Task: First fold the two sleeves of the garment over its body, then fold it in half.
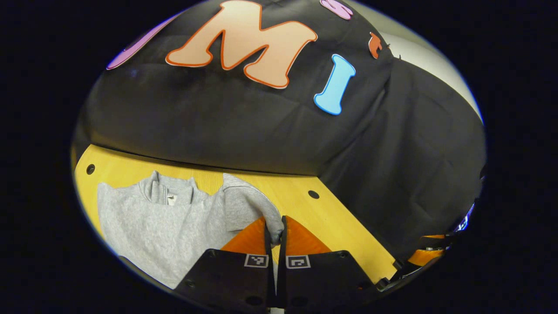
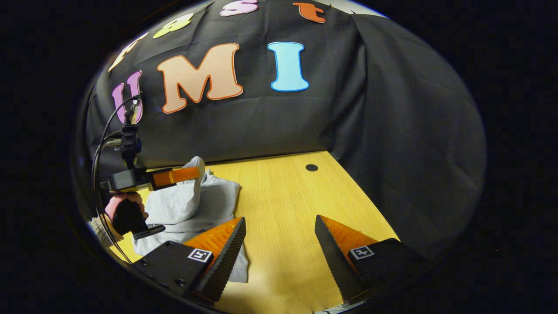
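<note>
A grey sweatshirt (image 1: 152, 222) lies on the yellow table (image 1: 331, 218), collar (image 1: 168, 192) toward the back wall. My left gripper (image 1: 275, 233) is shut on the end of one sleeve (image 1: 248, 200), which is lifted and drawn in toward the body. In the right gripper view the left gripper (image 2: 192, 173) hangs above the sweatshirt (image 2: 192, 205) with the sleeve (image 2: 194, 168) pinched at its tip and a hand (image 2: 124, 205) holding its grip. My right gripper (image 2: 280, 222) stands open over bare table (image 2: 283, 196), to the right of the garment, nothing between its fingers.
Black cloth walls close the table at the back and right. Round holes mark the tabletop (image 1: 313, 194) (image 2: 311, 167). A cable rises from the left gripper's body (image 2: 126, 131). Bare wood stretches between the garment and the right wall.
</note>
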A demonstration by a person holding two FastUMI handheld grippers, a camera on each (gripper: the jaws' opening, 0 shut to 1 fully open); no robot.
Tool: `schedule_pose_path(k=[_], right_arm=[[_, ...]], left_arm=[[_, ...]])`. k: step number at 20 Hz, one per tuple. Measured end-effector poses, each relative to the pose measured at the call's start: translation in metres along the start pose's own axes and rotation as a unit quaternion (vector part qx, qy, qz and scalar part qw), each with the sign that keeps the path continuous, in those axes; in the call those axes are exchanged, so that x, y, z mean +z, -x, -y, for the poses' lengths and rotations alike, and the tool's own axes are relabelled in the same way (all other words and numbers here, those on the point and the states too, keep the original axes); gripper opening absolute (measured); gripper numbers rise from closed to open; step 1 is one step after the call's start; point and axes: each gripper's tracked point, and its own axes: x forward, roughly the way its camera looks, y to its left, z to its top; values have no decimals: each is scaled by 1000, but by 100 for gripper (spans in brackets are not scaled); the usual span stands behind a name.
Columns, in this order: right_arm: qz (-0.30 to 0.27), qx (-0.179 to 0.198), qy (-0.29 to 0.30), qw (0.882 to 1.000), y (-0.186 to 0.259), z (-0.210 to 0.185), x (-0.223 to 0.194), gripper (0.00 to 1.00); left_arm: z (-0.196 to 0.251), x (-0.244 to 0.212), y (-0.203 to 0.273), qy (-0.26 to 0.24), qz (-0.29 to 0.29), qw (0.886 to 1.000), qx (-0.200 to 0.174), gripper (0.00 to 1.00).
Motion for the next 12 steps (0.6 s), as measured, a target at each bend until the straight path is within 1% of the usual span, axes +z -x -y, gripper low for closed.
schedule_pose_path(k=[3,4,5,6,7,8,9,11,12], right_arm=[[-7,-4,-5,1000,-2,8,-5,98],[-7,-6,-6,1000,-3,11,-6,95],[-8,-9,-7,1000,-3,13,-7,96],[-8,-10,-9,1000,-3,16,-8,99],[-8,-11,-13,1000,-4,17,-8,96],[-8,-12,-16,1000,-3,19,-9,96],[-9,-13,-17,1000,-3,21,-11,96],[-11,-13,-18,1000,-2,20,-13,95],[-10,-13,-17,1000,-2,19,-14,95]], left_arm=[[6,-19,-16,-52,-18,998,-6,2],[11,-25,-22,-63,-25,998,-10,3],[16,-32,-28,-68,-34,997,-14,7],[23,-39,-31,-67,-41,997,-23,9],[28,-42,-32,-63,-46,997,-28,16],[40,-43,-29,-48,-45,997,-47,33],[46,-38,-27,-39,-33,997,-52,50],[54,-21,-14,-38,-5,998,-52,84],[57,-12,-7,-42,9,998,-52,87]])
